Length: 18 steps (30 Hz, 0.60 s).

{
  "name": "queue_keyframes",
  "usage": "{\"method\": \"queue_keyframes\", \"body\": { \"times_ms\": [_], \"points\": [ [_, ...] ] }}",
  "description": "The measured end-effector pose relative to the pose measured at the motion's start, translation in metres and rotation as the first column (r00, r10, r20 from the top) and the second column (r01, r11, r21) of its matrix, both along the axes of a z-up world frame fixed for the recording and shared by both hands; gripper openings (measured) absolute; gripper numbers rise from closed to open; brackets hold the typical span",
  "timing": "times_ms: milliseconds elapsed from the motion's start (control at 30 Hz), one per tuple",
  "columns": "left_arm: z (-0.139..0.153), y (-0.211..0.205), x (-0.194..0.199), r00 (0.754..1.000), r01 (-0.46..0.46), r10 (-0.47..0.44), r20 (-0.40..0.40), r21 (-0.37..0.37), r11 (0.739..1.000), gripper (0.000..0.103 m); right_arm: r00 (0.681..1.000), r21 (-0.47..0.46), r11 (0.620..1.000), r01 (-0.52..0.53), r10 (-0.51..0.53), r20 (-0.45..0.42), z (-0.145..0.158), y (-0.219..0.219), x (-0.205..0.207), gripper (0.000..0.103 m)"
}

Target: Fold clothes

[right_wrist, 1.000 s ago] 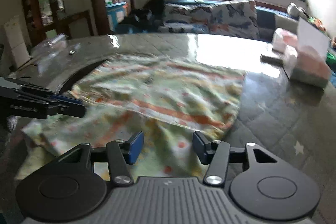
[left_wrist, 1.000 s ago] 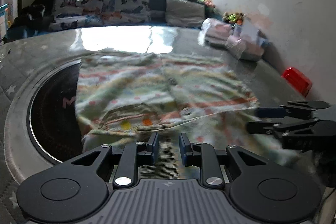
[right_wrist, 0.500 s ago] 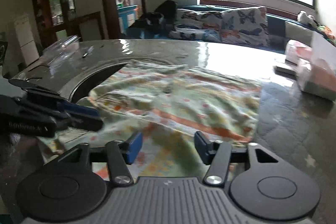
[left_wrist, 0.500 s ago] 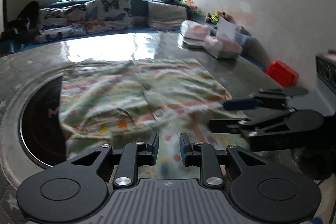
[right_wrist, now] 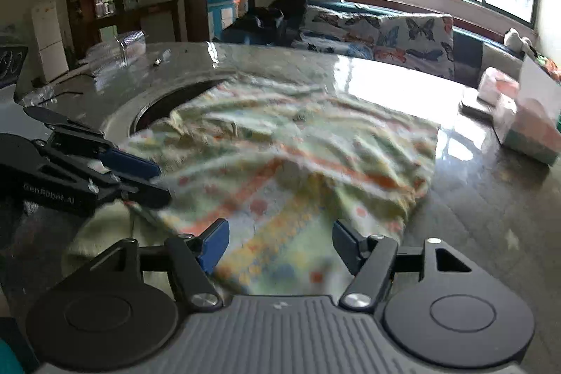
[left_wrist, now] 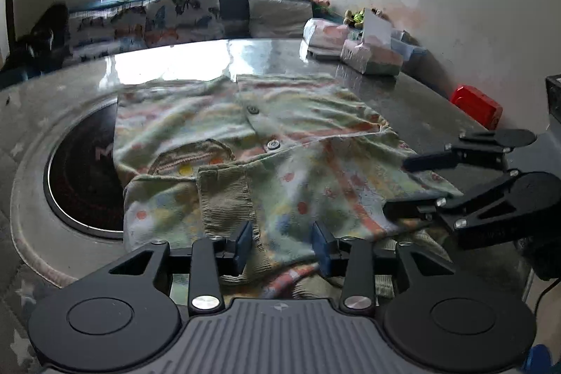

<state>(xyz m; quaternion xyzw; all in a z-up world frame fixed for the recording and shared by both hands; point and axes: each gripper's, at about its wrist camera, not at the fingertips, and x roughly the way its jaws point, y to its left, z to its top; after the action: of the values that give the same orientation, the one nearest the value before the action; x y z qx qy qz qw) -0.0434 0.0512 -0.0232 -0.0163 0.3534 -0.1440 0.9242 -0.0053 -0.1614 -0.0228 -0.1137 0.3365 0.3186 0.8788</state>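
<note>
A pale green patterned garment (left_wrist: 280, 142) with orange stripes, dots and buttons lies spread on the grey table (left_wrist: 175, 58); it also shows in the right wrist view (right_wrist: 298, 156). Its near part, with an olive ribbed cuff (left_wrist: 228, 198), is folded over toward the front edge. My left gripper (left_wrist: 282, 246) is open, its jaws standing over the near fold. My right gripper (right_wrist: 280, 246) is open over the garment's near edge. The right gripper also shows at the right of the left wrist view (left_wrist: 438, 184), and the left gripper at the left of the right wrist view (right_wrist: 140, 177).
A dark round inset (left_wrist: 80, 163) sits in the table under the garment's left side. Wrapped packages (left_wrist: 354, 48) and a red box (left_wrist: 477, 106) stand at the far right. Clear plastic items (right_wrist: 115, 49) lie at the far left. A sofa with butterfly cushions (right_wrist: 385, 30) is behind.
My left gripper, shut a second ago, has opened. Both grippers have drawn back toward the near edge. The garment's near part now lies folded with the olive cuff showing.
</note>
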Motion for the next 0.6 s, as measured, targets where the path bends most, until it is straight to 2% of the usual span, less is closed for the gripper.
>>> {"method": "queue_keyframes", "body": {
  "times_ms": [67, 167, 233, 300, 600],
  "points": [
    [0.002, -0.003, -0.002, 1.000, -0.004, 0.004, 0.001, 0.011, 1.000, 0.043, 1.000, 0.010, 1.000, 0.014, -0.014, -0.005, -0.003, -0.004, -0.003, 0.071],
    [0.012, -0.001, -0.010, 1.000, -0.015, 0.015, -0.004, -0.013, 1.000, 0.045, 1.000, 0.026, 0.999, 0.024, -0.024, 0.011, 0.001, -0.010, -0.010, 0.077],
    [0.019, 0.000, -0.017, 1.000, -0.021, 0.021, -0.004, -0.031, 0.999, 0.052, 0.999, 0.030, 0.999, 0.025, -0.026, 0.032, 0.004, -0.013, -0.014, 0.080],
    [0.025, 0.000, -0.026, 1.000, -0.017, 0.016, -0.014, -0.043, 0.999, 0.053, 0.999, 0.019, 0.999, 0.028, -0.028, 0.042, 0.005, -0.017, -0.017, 0.083],
    [0.025, -0.002, -0.054, 0.986, -0.048, 0.030, -0.165, -0.107, 0.993, 0.051, 0.995, -0.067, 0.998, -0.008, 0.015, 0.099, 0.010, -0.027, -0.037, 0.087]
  ]
}}
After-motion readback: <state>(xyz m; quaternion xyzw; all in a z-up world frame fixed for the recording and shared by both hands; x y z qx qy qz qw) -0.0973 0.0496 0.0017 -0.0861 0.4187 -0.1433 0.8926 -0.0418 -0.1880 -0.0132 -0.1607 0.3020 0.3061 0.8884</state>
